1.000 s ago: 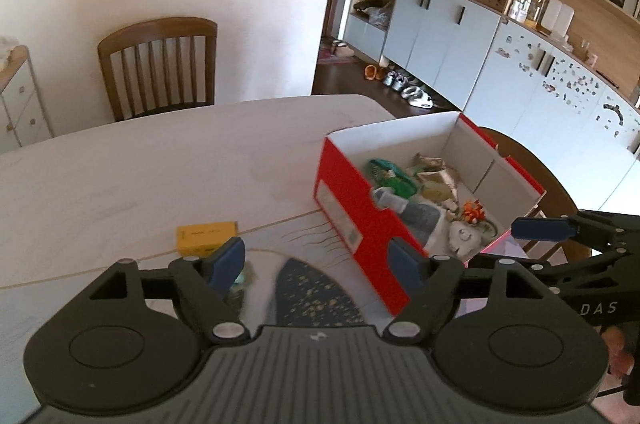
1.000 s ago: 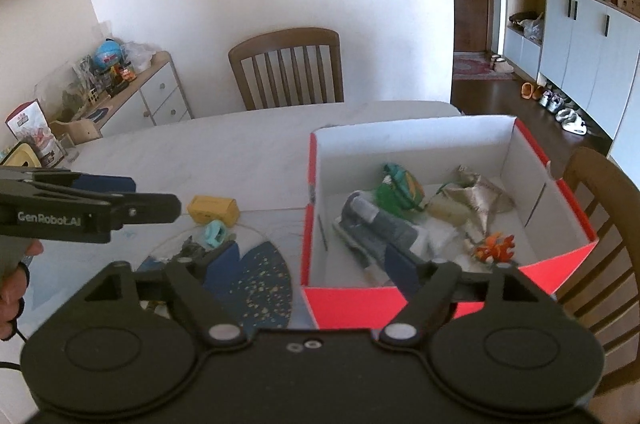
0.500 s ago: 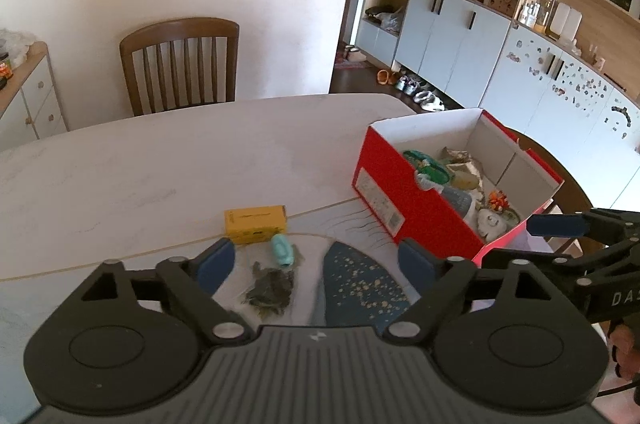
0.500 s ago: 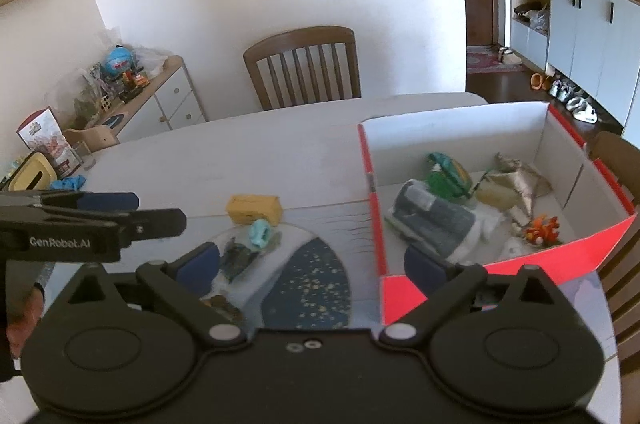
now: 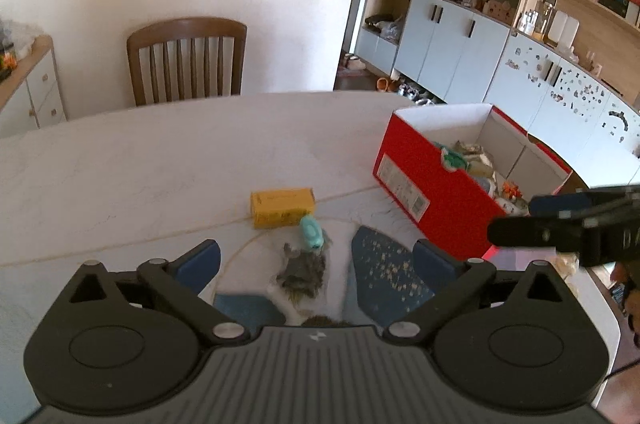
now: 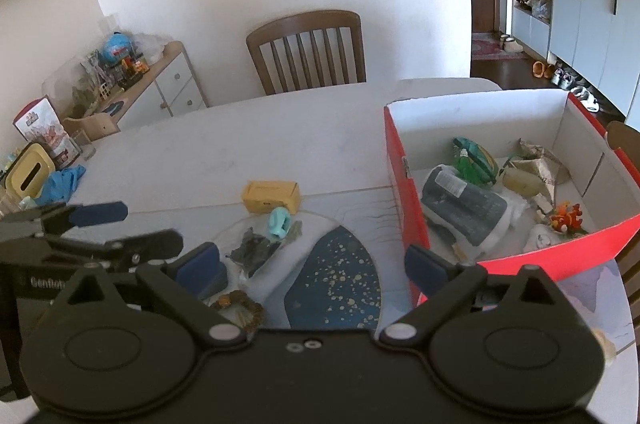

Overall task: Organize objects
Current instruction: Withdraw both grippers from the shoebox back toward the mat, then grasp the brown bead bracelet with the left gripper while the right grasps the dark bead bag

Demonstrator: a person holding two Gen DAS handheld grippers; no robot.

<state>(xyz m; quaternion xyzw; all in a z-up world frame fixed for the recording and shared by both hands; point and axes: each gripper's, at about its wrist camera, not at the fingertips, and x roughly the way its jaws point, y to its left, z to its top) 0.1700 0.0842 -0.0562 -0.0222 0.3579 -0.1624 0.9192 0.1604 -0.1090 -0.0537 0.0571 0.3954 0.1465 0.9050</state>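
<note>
Left hand-held gripper point(image 5: 316, 258): jaws opening, now at their widest, nothing between the pads. Right hand-held gripper point(image 6: 312, 264): jaws wide too, empty, holding steady after opening up.

What changed over the last second: both views have swung off the red box point(image 6: 516, 258) and onto the loose pile on the table point(image 5: 120, 175). A second ago the box filled the middle of both views; now it sits toward the table's right edge and the small things sit between the pads instead. Both sets of jaws were narrower then.

Where the things are now:
- yellow box point(image 5: 282, 206), lying flat, mid-table, left of the red box and apart from it
- teal clip point(image 5: 311, 232), just in front of the yellow box, near touching
- dark crumpled bundle point(image 5: 301, 271), nearer the front edge, just beside the clip
- brown bead string point(image 6: 240, 306), closest to the front edge, partly hidden under the right hand-held gripper body

The red box already holds several things: a grey roll, something green, crumpled paper, an orange toy.

My read: last drop is done, both are lining up the next pick. The left one is centred on the dark bundle and teal clip, so that's the likely target. Those two lie close together, so there's some risk of snagging both.
</note>
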